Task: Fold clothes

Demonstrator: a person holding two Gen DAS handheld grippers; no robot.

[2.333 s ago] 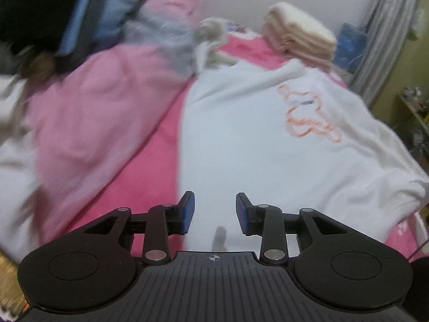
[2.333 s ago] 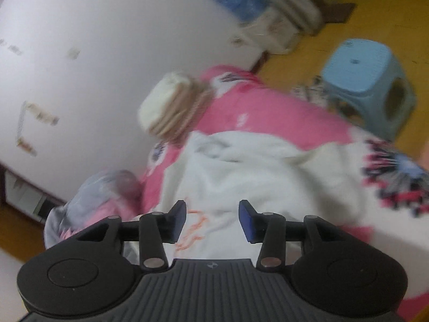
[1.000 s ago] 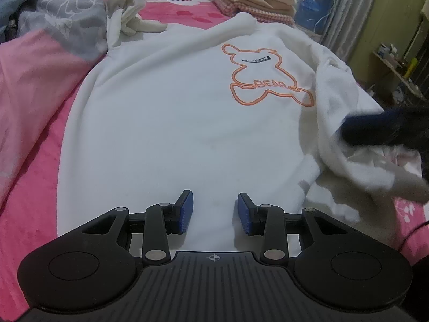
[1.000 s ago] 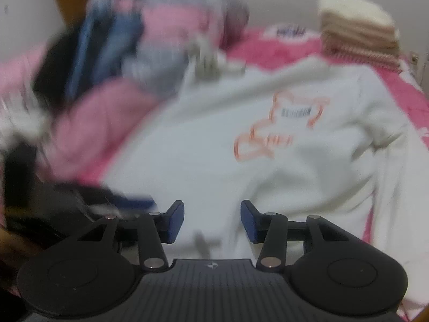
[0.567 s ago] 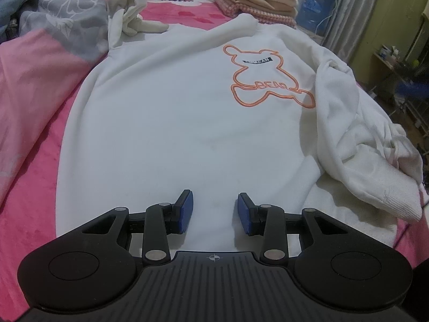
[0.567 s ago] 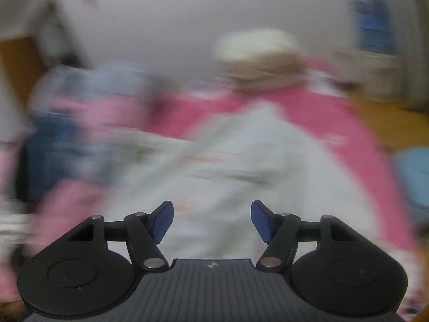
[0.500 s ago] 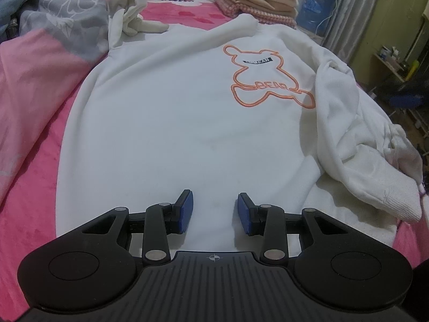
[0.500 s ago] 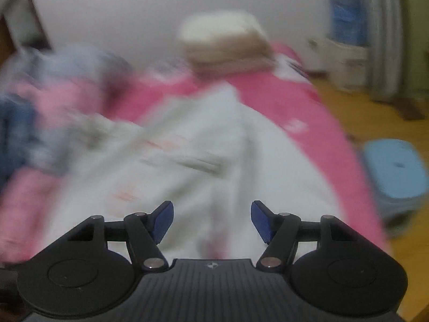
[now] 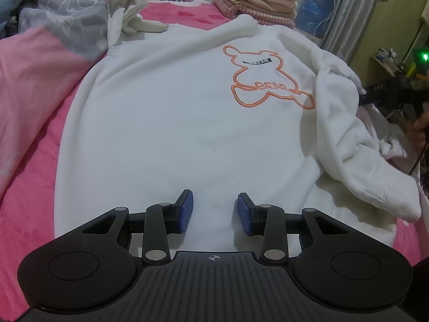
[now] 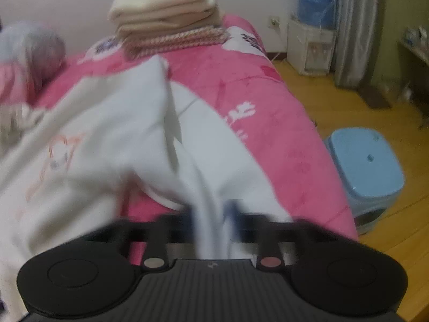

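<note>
A white sweatshirt (image 9: pixel 174 120) with an orange bear outline (image 9: pixel 262 80) lies flat on the pink bed. My left gripper (image 9: pixel 214 206) hovers open over its near hem, with nothing between the blue pads. The right sleeve (image 9: pixel 362 166) lies bunched along the shirt's right side. In the blurred right wrist view, my right gripper (image 10: pixel 214 214) is closing its jaws, and a fold of that sleeve (image 10: pixel 209 177) is pinched between the pads. The shirt's body (image 10: pixel 80 147) spreads to the left of it.
A stack of folded cream and pink-checked clothes (image 9: pixel 254 0) sits at the far end of the bed (image 9: pixel 26 161). A crumpled cream garment (image 9: pixel 131 13) and a pink-grey quilt (image 9: pixel 67 13) lie far left. A blue stool (image 10: pixel 367 166) stands on the wooden floor, right of the bed.
My right gripper swung across to the bed's right side, opened wider, then closed on the sleeve. The left gripper stayed still and open.
</note>
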